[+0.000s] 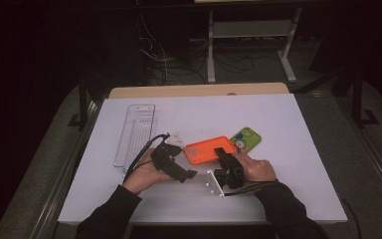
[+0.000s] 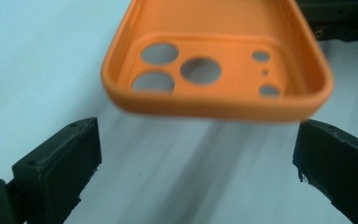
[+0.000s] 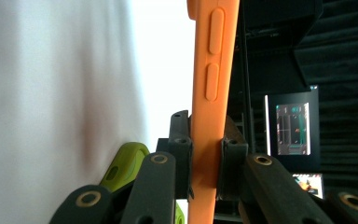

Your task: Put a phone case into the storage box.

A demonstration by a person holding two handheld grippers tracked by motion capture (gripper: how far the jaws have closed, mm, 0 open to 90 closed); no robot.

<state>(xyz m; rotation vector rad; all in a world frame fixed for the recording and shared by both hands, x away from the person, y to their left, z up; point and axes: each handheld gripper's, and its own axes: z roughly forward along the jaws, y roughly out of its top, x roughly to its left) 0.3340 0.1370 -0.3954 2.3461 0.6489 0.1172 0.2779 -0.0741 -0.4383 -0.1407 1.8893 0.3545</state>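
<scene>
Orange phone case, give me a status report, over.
Right gripper clamped on orange case edge. Left gripper open, case end just ahead, untouched. Green case beside it, not blocking.

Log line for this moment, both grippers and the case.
left gripper: open, off case | right gripper: shut on orange phone case | case: lifted

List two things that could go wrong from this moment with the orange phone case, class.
1. Only the right tongs pinch the orange phone case, at one thin edge; it might twist or slip out.
2. The left tongs stand open beneath its camera end; closing carelessly could knock it toward the green case.
</scene>
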